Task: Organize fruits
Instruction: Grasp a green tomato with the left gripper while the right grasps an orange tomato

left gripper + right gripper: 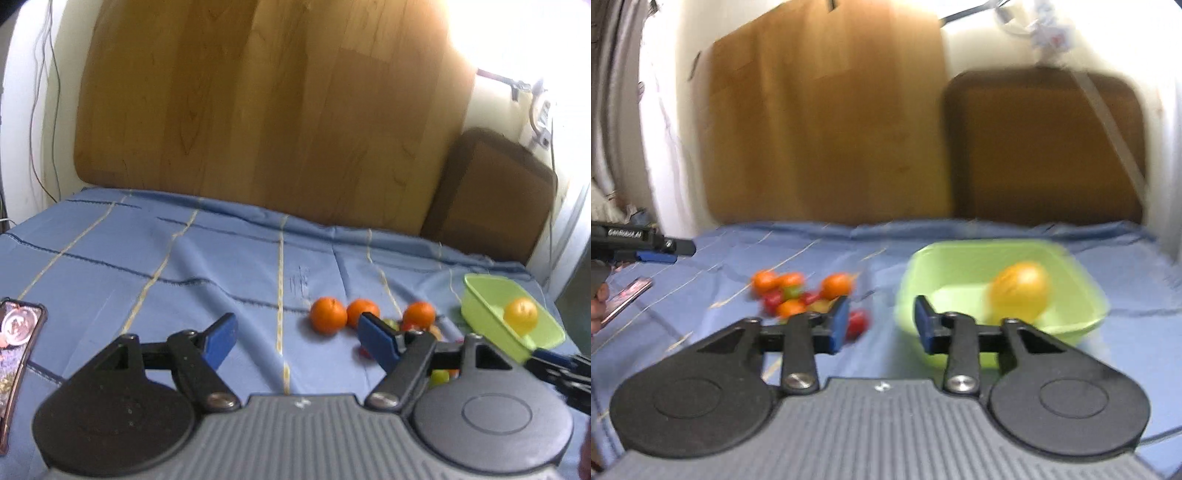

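A green plastic tub (1071,266) sits on the blue bedsheet (147,266) and holds one yellow-orange fruit (1019,290). The tub also shows in the left wrist view (480,299) with the fruit (521,314) in it. Left of the tub lies a pile of oranges (834,285), red fruits (857,321) and greenish ones. Three oranges (328,315) show in the left wrist view. My left gripper (297,334) is open and empty, near the pile. My right gripper (882,325) is open and empty, just in front of the tub's left edge.
A phone (14,343) lies on the sheet at the left. A wooden board (258,110) and a brown cushion (491,195) stand against the wall behind the bed. The left gripper shows at the far left of the right wrist view (653,249).
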### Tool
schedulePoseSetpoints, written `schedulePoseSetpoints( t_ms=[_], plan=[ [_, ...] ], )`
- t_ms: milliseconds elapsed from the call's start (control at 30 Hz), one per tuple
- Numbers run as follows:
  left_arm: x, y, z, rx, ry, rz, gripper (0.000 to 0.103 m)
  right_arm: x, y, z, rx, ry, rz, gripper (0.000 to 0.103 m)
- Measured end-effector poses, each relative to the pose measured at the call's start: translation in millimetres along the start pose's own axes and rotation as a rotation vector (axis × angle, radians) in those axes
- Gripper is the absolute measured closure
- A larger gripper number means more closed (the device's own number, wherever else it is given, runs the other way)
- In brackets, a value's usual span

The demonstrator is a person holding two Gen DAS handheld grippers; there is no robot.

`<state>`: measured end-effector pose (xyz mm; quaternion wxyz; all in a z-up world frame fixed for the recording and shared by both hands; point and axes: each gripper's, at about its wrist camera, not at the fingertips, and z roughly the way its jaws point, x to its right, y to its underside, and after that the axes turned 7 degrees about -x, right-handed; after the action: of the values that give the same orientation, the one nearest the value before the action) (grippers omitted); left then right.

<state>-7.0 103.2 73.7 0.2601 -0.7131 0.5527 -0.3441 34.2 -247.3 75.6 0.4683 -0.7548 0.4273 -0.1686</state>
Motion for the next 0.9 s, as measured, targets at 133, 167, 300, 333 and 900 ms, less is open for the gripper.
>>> schedulePoseSetpoints(
  t_ms=[133, 167, 300, 333, 900],
  plan=[
    [30.5, 12.1, 14.1, -0.023, 0.066, 0.112, 0.03, -22.1, 6.1, 35.4, -0.08, -0.014, -0.002, 0.072],
    [42.5, 15.6, 21.6, -0.037, 0.089, 0.149, 0.03, -19.9, 4.2, 44.3, -0.096, -0.017, 0.015, 0.072],
    [76.5, 32.7, 43.9, -0.087, 0.15, 0.258, 0.037, -16.2, -2.5, 55.7, -0.129, -0.011, 0.087, 0.071],
    [86.0, 35.5, 49.5, -0.096, 0.159, 0.29, 0.039, -15.4, -4.5, 58.6, -0.129, -0.018, 0.1, 0.071],
    [87.6, 46.2, 64.5, -0.151, 0.18, 0.326, 0.07, -31.6, -5.9, 63.5, -0.145, -0.062, -0.153, 0.071]
  ],
)
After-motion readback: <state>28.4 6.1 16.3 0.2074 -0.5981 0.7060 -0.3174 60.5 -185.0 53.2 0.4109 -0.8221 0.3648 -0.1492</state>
